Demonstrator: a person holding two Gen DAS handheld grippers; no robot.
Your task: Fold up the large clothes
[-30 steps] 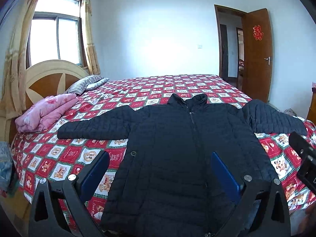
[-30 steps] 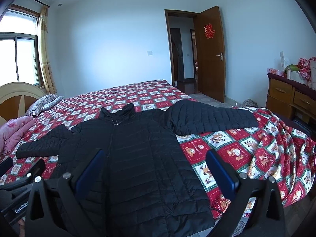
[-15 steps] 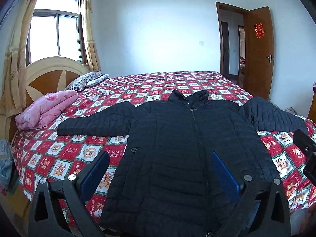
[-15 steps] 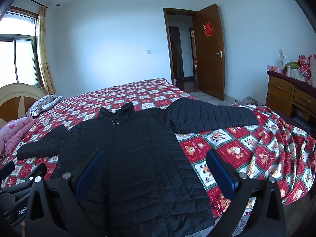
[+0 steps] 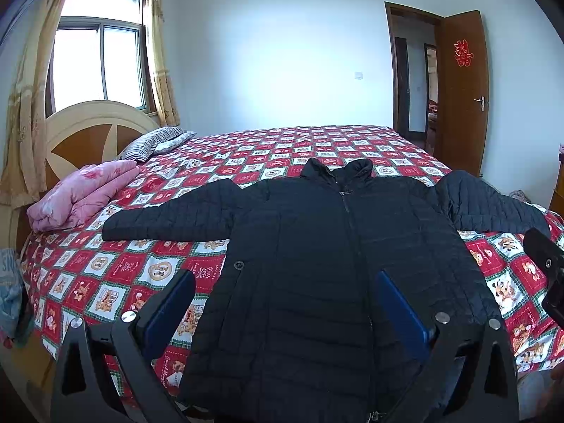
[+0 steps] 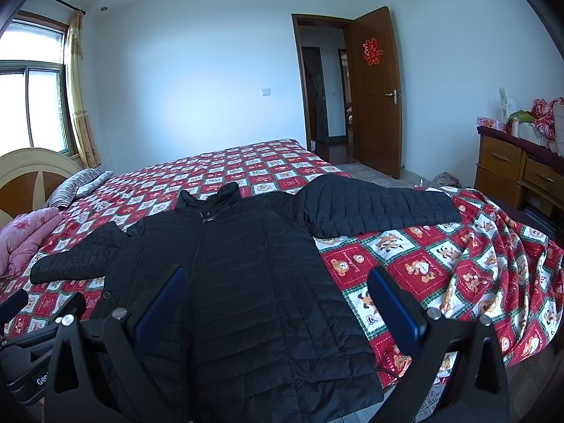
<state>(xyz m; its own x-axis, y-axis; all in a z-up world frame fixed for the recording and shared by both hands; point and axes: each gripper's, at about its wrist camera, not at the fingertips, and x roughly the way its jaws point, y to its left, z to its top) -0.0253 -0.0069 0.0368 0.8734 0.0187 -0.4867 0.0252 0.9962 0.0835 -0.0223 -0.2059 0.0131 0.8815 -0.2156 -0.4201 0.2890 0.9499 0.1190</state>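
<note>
A black quilted jacket [image 5: 317, 264] lies face up and zipped on a bed [image 5: 105, 282] covered in a red patchwork spread, laid flat with both sleeves out so that it can be folded. Left of the left gripper [image 5: 282, 303], well beyond its left jaw, a folded pink quilt [image 5: 81, 194] and a striped pillow [image 5: 151, 144] sit by the headboard, clear of the working area. The left sleeve [image 5: 169, 218] stretches out ahead of that jaw. The left gripper's jaws stand wide apart and hold nothing, poised above the lower left half of the jacket, whose zip runs up between them. The right gripper [image 6: 278, 303] hangs likewise with jaws apart and empty, its left jaw over the jacket's body and its right jaw over bare bedspread beside the jacket's right edge. The right sleeve [image 6: 380, 208] lies ahead of that right jaw, reaching toward the bed's far side. Beyond it stands a wooden dresser [image 6: 514, 172]. No fold appears to have been made yet.
</note>
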